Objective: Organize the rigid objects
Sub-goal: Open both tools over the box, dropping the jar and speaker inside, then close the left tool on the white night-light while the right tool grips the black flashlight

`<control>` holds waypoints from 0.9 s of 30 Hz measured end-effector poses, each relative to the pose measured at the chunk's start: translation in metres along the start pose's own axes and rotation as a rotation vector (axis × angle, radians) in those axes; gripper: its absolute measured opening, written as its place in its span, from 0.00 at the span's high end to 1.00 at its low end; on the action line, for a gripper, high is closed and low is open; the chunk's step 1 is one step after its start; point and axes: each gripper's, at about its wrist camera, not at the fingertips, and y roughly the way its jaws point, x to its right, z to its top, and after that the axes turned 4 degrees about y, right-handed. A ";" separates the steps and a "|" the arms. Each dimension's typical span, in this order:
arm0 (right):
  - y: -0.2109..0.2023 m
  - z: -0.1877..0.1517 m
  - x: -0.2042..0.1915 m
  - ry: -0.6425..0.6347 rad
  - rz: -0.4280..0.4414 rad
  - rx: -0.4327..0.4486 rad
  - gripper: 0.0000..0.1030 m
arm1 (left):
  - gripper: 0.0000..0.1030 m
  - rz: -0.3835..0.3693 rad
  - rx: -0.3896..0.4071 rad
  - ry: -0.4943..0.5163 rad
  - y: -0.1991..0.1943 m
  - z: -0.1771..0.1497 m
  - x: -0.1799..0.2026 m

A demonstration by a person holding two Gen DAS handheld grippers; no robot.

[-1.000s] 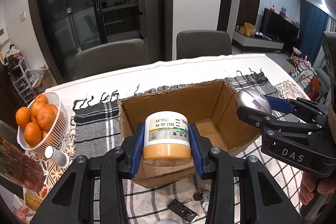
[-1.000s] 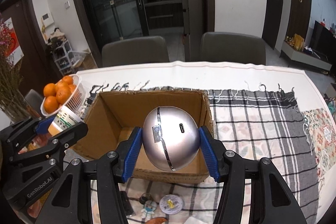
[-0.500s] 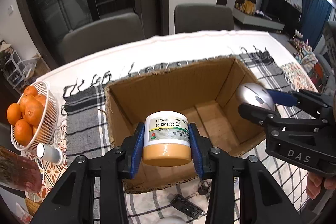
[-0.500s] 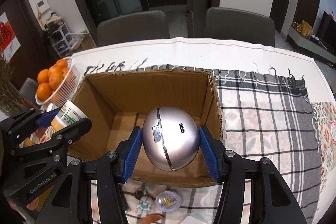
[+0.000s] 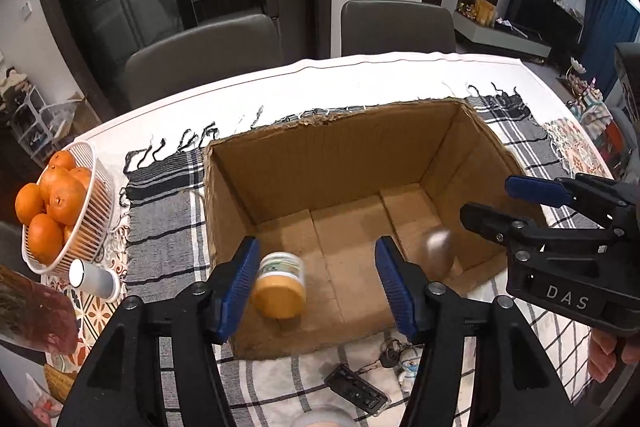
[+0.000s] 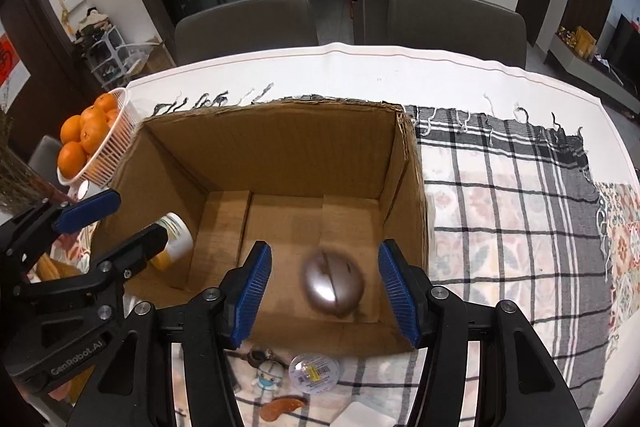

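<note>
An open cardboard box [image 5: 332, 143] [image 6: 280, 131] stands on the plaid cloth. My left gripper [image 5: 316, 287] is open above the box's near left part. The white-labelled jar with an orange lid [image 5: 279, 285] is free between its fingers, blurred, inside the box; it also shows in the right wrist view [image 6: 174, 241]. My right gripper [image 6: 324, 291] is open above the box's near right part. The silver round object [image 6: 334, 287] is blurred and free between its fingers, inside the box; it also shows in the left wrist view [image 5: 439, 253].
A white basket of oranges [image 5: 60, 199] and a small white bottle [image 5: 94, 277] are left of the box. Keys with a figure charm [image 6: 266, 367], a round clear case [image 6: 314, 367], a black remote [image 5: 356, 391] lie in front of the box. Two chairs stand behind the table.
Both grippers have opened and let go. The jar and the silver object have dropped from the fingers into the box. Both grippers moved forward over the box.
</note>
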 end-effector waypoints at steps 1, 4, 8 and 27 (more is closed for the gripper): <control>-0.002 0.000 -0.001 -0.003 -0.003 0.004 0.44 | 0.42 0.002 0.008 -0.005 -0.003 -0.001 0.000; -0.011 -0.003 -0.004 -0.010 -0.012 0.031 0.44 | 0.42 0.004 0.037 -0.002 -0.013 -0.006 0.001; -0.026 -0.010 -0.009 -0.012 -0.015 0.066 0.44 | 0.41 0.006 0.056 -0.010 -0.025 -0.012 0.002; -0.068 -0.062 -0.029 -0.016 0.039 0.173 0.44 | 0.40 0.075 0.201 -0.019 -0.088 -0.073 -0.002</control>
